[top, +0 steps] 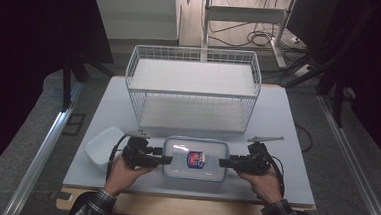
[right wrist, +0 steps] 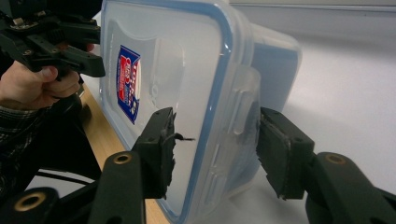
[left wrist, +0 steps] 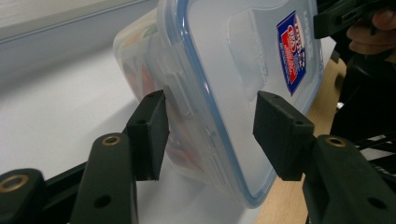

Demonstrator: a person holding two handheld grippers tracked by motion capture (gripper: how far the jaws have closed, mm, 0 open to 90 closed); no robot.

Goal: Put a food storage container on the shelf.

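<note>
High view – grey table [top: 276,143], dim room

The high view looks down and forward from above the person's edge of the table [top: 288,118], taking in the wire rack [top: 192,87] at 12 o'clock. Each gripper view sits very close, facing inward at opposite ends of the lidded container [top: 194,159] [left wrist: 233,70] [right wrist: 177,93], which all three views share.

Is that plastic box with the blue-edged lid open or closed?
Closed. The lid sits flat on the plastic box, blue rim seated all round; a side clip lies folded down.
</note>
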